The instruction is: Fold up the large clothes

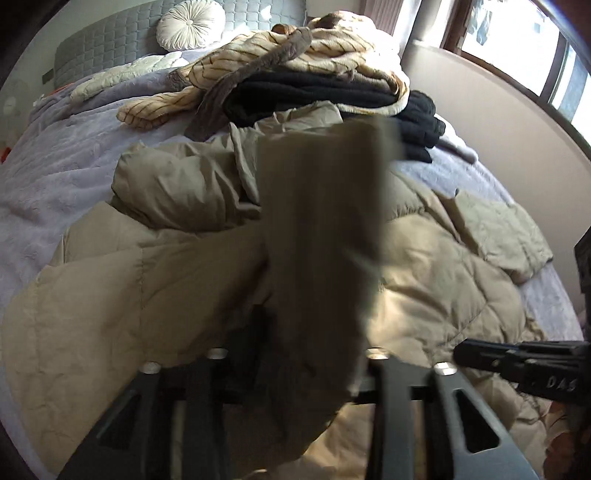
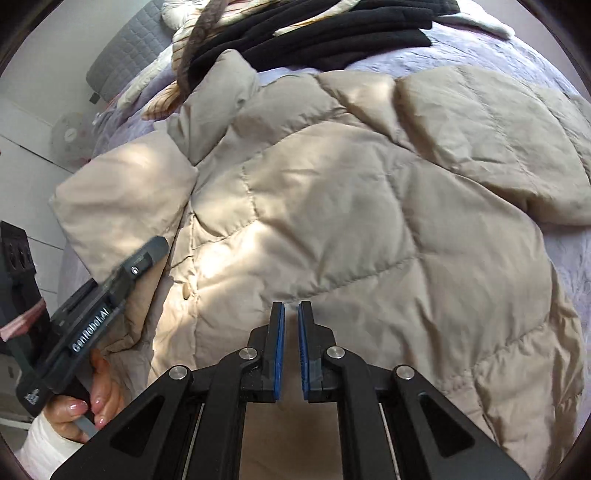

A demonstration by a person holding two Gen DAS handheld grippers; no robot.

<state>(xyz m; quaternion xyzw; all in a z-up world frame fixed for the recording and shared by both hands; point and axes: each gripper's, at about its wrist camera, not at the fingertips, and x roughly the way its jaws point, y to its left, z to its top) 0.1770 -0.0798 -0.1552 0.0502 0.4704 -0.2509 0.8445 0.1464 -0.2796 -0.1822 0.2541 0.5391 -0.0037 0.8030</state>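
Folding: a beige puffer coat (image 2: 332, 206) is seen spread across the bed (image 1: 55, 173), quilted side up, one sleeve lying out to the right in the right wrist view.
Left hand-held gripper (image 2: 147, 254): seen from the side in the right wrist view, gripped by a hand (image 2: 99, 398) in a white sleeve; in its own view a blurred dark flap of the coat (image 1: 325, 240) hangs in front of the lens, so the fingers are hidden. It seems released, though that cannot be told for certain, nor whether cloth lies between the fingers.
Right hand-held gripper (image 2: 291, 347): clenched, the blue pads (image 2: 280, 350) nearly meeting, nothing seen between them; held over the coat's lower part.
Pile: black garments (image 1: 332, 96) and a cream striped one (image 1: 280, 51) are heaped beyond the coat's collar, touching it.
Pillow (image 1: 190, 27): round, pale, set against the grey headboard (image 1: 103, 44).
Light: sun patches are cast on the coat.
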